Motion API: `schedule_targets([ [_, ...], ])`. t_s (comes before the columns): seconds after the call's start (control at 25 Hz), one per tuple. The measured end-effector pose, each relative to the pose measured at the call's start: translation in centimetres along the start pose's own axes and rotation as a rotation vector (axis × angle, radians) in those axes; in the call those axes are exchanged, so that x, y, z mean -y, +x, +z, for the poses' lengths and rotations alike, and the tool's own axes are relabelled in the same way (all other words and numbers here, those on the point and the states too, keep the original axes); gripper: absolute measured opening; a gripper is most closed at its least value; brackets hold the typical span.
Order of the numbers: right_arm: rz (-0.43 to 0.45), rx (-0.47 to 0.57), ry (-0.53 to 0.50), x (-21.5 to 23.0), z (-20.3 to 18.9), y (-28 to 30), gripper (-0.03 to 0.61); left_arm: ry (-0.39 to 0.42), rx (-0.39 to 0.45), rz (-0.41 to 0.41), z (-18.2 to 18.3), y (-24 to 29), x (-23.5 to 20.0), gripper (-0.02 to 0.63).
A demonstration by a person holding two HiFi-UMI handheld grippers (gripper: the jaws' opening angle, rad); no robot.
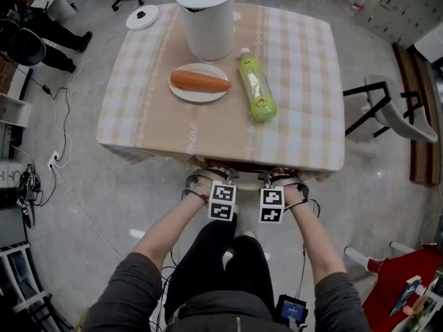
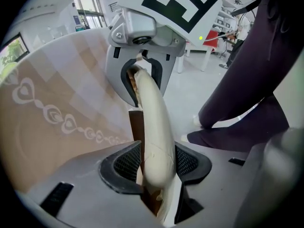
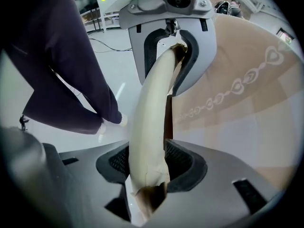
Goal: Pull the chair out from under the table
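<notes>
The chair's cream padded top rail (image 2: 154,122) (image 3: 152,108), backed with brown wood, runs between the jaws of both grippers. In the head view it is mostly hidden under the near edge of the table (image 1: 304,116) with its beige checked cloth. My left gripper (image 1: 210,180) (image 2: 156,163) is shut on the rail, pads against both sides. My right gripper (image 1: 280,178) (image 3: 142,163) grips the same rail a short way to the right, near its frayed end. Both point steeply down, side by side, just below the cloth's hem.
On the table stand a white bin (image 1: 206,19), a plate with a carrot (image 1: 199,81), a green bottle (image 1: 257,85) lying flat and a white lid (image 1: 142,17). Another chair (image 1: 387,109) stands at the right. Cables (image 1: 62,151) trail on the left floor. My legs (image 1: 228,254) are right behind the grippers.
</notes>
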State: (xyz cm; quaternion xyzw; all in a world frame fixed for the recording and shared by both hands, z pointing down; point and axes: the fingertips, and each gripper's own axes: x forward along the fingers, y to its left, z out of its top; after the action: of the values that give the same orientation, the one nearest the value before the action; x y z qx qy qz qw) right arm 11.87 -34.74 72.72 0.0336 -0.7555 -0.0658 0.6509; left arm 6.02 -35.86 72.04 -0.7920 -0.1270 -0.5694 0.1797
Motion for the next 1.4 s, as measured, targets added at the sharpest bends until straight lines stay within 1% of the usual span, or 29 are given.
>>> schedule_targets([
  [0.08,0.01,-0.005,-0.01,-0.2,-0.1,0.2,0.149,0.032,-0.005,0.008,0.0,0.1,0.2,0.17],
  [0.16,0.012,-0.002,-0.045,-0.4,-0.1,0.3,0.125,0.065,-0.016,0.007,0.0,0.3,0.3,0.145],
  [0.24,0.002,0.001,-0.07,-0.5,-0.1,0.3,0.109,0.073,-0.022,-0.002,0.0,0.4,0.4,0.14],
  [0.32,-0.003,-0.001,-0.076,-0.5,-0.1,0.3,0.108,0.067,-0.028,-0.016,-0.1,0.4,0.5,0.137],
  [0.56,0.03,-0.011,-0.074,-0.8,-0.1,0.4,0.106,0.061,-0.036,-0.061,0.0,0.5,0.9,0.132],
  [0.88,0.028,-0.016,-0.072,-0.8,-0.1,0.4,0.104,0.063,-0.053,-0.036,-0.2,0.5,0.7,0.132],
  [1.16,0.025,-0.026,-0.074,-1.1,-0.1,0.4,0.103,0.062,-0.07,-0.04,-0.1,0.5,1.1,0.13],
  [1.4,0.032,-0.026,-0.067,-2.3,0.2,0.3,0.103,0.067,-0.085,-0.042,0.1,0.5,2.2,0.13],
])
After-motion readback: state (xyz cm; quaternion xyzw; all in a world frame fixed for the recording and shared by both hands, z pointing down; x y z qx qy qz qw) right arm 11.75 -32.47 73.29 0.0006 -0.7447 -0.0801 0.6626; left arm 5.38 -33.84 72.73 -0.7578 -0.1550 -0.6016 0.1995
